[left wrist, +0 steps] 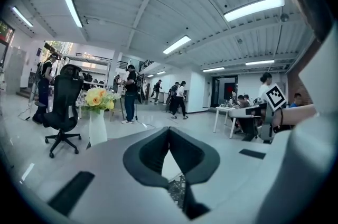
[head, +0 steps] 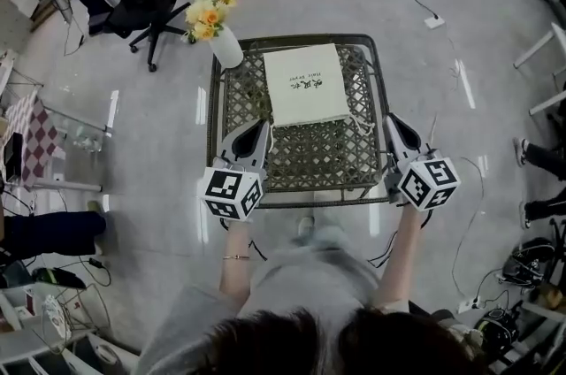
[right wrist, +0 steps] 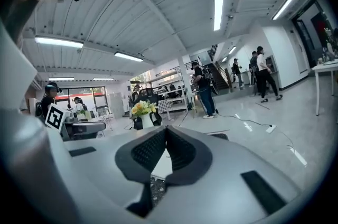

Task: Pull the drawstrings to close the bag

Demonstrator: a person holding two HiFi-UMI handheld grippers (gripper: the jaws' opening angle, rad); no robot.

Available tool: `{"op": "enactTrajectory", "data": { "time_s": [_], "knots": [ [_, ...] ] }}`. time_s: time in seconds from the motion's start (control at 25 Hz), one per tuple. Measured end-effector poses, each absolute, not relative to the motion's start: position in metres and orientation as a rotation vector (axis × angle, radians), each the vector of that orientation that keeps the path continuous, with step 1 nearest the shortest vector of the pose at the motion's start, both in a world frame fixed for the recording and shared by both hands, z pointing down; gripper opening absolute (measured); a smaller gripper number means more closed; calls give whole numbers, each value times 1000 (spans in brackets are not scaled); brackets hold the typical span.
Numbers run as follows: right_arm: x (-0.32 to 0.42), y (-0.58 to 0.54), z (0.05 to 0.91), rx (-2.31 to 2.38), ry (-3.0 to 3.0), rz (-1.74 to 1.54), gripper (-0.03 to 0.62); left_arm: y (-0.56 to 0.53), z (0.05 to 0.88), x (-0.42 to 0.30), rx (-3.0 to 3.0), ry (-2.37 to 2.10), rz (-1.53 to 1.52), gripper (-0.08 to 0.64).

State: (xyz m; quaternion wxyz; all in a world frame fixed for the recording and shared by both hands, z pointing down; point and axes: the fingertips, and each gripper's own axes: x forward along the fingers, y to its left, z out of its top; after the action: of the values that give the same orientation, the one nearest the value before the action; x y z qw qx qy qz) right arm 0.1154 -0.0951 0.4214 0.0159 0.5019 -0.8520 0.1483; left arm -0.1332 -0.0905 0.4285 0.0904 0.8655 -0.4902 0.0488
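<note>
Cream cloth, the bag lay flat on the woven table, near the middle of the far edge, not yet pulled shut. You held your left gripper by the near left corner and your right gripper by the near right corner, likely so each could reach a string. Both sets of fingers were clenched on nothing, apart from the bag. A vase of yellow flowers stood at the far left corner, out of your way.
</note>
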Motion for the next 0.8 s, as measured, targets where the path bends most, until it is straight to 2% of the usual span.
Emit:
{"op": "enactTrajectory", "data": {
  "time_s": [0.32,0.8],
  "knots": [
    [99,-132,450,1445,-2631,526,23,-113,460,-142,2472,-1487,196,26],
    [116,-182,474,1352,-2542,493,23,-146,481,-138,2365,-1520,271,26]
  ]
}}
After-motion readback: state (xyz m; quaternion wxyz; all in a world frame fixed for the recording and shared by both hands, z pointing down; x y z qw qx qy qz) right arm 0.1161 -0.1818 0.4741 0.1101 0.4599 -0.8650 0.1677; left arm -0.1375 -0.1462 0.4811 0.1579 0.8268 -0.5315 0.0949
